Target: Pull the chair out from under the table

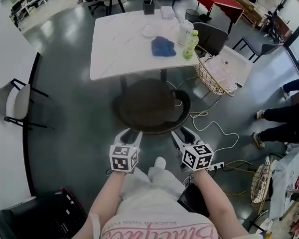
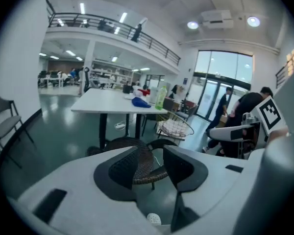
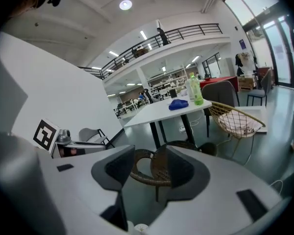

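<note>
A dark round wicker chair (image 1: pixel 149 106) stands on the floor with its far part under the white table (image 1: pixel 124 44). In the head view my left gripper (image 1: pixel 131 135) is at the chair's near left rim and my right gripper (image 1: pixel 182 136) at its near right rim. Both are open. In the left gripper view the chair (image 2: pixel 118 142) shows beyond and between the parted jaws of the left gripper (image 2: pixel 149 155), with nothing gripped. The right gripper view shows the same: the chair's woven rim (image 3: pixel 142 173) lies past the right gripper (image 3: pixel 149 166), and the table (image 3: pixel 157 111) stands behind it.
On the table lie a blue cloth (image 1: pixel 163 46) and a green bottle (image 1: pixel 190 44). A wire basket chair (image 1: pixel 214 71) stands to the table's right. A grey folding chair (image 1: pixel 15 103) is by the left wall. Cables and a power strip (image 1: pixel 217 166) lie at the right, near people's legs (image 1: pixel 284 118).
</note>
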A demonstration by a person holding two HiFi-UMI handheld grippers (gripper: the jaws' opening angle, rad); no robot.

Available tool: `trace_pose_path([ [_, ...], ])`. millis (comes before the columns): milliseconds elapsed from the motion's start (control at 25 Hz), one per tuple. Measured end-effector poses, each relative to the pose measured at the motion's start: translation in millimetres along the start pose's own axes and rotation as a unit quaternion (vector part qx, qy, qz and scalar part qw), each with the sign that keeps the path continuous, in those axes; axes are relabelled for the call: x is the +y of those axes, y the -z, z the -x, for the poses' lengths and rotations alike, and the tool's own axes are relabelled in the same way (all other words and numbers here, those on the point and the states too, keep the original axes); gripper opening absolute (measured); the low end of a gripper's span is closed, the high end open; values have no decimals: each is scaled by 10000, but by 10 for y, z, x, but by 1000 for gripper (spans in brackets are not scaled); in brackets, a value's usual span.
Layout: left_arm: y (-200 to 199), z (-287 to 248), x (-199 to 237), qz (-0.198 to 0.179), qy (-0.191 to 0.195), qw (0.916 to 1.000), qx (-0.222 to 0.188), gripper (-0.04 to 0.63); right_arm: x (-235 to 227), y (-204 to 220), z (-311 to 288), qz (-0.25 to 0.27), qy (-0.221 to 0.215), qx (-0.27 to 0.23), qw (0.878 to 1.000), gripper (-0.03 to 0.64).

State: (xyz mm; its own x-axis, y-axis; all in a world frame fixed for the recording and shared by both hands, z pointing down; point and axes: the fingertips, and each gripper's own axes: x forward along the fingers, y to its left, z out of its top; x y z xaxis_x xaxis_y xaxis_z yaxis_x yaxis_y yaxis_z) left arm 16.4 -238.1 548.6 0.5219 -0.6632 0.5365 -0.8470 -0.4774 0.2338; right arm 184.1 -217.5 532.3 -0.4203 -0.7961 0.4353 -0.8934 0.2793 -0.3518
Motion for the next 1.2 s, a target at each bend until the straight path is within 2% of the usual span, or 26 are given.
trace_pose_path([
  [120,242,-136,165,726,-578,9955,210,135,-316,206,-171,-177,138,402,9989,166],
  [200,425,-200,310,1245,-973,9868,343,135,-537,399,-282,-456,406,697,9957,166],
  [320,701,-268,514,1921,-1445,9691,558,135,-857,725,-407,-1140,907,1123,9829,166],
  [520,1039,-442,883,2823,-1980,9354,790,137,-1198,1103,-634,-2144,1528,1560,9520,169],
  [640,1109,-625,1093,3041,-2126,9237,950,137,-1382,1162,-829,-2393,1733,1618,9415,170],
  [960,1231,-1088,1555,3072,-2288,9105,1561,139,-1780,1309,-1214,-2453,2332,2209,9147,189],
  [1080,1246,-1144,1673,3280,-2444,8994,1541,141,-1849,1369,-1354,-2513,2373,2484,9049,193],
  [1200,1252,-1172,1767,3370,-2491,8949,1536,150,-1853,1409,-1476,-2688,2360,2645,8956,196],
])
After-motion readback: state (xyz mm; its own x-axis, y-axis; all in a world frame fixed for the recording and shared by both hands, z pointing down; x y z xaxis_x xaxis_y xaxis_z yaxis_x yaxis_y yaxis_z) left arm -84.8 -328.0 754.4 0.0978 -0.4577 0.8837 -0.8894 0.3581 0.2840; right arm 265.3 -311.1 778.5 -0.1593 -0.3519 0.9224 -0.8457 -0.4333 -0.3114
